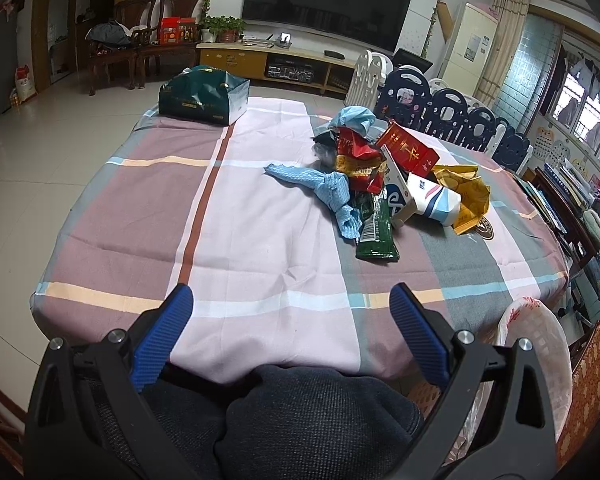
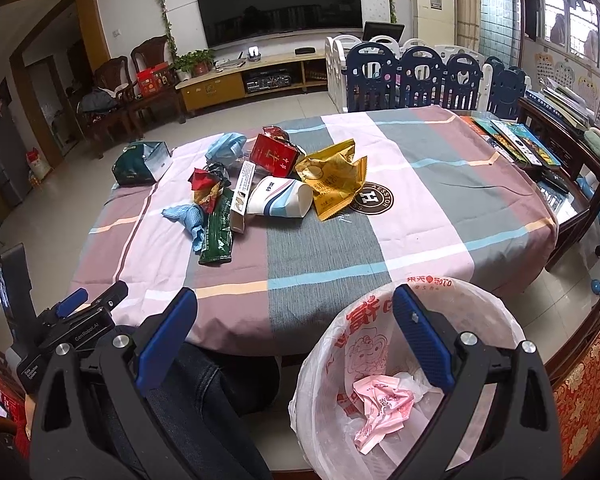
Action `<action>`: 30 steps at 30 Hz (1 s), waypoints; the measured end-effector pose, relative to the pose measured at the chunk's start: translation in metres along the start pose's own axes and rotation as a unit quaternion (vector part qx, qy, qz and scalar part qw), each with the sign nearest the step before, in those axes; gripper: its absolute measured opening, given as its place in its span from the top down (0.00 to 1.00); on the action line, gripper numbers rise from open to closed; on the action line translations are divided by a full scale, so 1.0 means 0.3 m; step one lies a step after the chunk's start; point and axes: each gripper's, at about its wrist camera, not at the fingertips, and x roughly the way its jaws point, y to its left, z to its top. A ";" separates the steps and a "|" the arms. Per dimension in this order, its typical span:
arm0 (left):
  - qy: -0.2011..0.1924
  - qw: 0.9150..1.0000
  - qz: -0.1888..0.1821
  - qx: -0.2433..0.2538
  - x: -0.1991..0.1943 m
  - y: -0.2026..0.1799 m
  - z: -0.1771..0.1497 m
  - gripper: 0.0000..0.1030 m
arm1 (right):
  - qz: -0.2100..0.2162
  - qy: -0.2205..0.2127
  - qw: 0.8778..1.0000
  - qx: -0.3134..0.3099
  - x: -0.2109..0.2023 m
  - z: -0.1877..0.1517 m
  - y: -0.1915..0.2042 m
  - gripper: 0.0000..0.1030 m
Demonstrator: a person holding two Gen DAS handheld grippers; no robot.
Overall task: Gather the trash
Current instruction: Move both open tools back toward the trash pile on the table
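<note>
A pile of trash lies on the plaid tablecloth [image 1: 260, 240]: a green wrapper [image 1: 376, 232], a blue cloth [image 1: 324, 188], a red box [image 1: 408, 148], a white paper cup [image 2: 280, 198], a yellow bag [image 2: 334, 178] and a blue mask [image 2: 225, 146]. A bin lined with a white plastic bag [image 2: 340, 344] stands at the table's near right and holds a crumpled pink wrapper [image 2: 380, 404]. My left gripper [image 1: 290, 300] is open and empty over the near table edge. My right gripper [image 2: 296, 304] is open and empty above the bin's left rim; the left gripper [image 2: 80, 308] shows at its left.
A dark green gift bag [image 1: 202, 94] sits at the table's far left corner. Books [image 2: 512, 140] lie on a side table to the right. A baby fence [image 2: 420, 76] stands behind the table. My dark-trousered legs [image 1: 300, 420] are under the near edge.
</note>
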 end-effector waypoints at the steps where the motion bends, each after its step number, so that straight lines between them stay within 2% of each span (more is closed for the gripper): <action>1: 0.000 1.000 0.000 0.000 0.000 0.000 0.000 0.05 | 0.000 0.001 1.000 0.000 0.002 0.000 0.000 0.07; 18: 0.003 1.000 0.002 -0.001 0.004 0.001 -0.002 0.04 | 0.000 0.014 1.000 0.005 0.036 -0.016 -0.017 0.07; 30: 0.008 1.000 0.004 -0.005 0.011 0.002 -0.007 0.04 | 0.005 0.024 1.000 0.017 0.109 -0.010 -0.044 0.07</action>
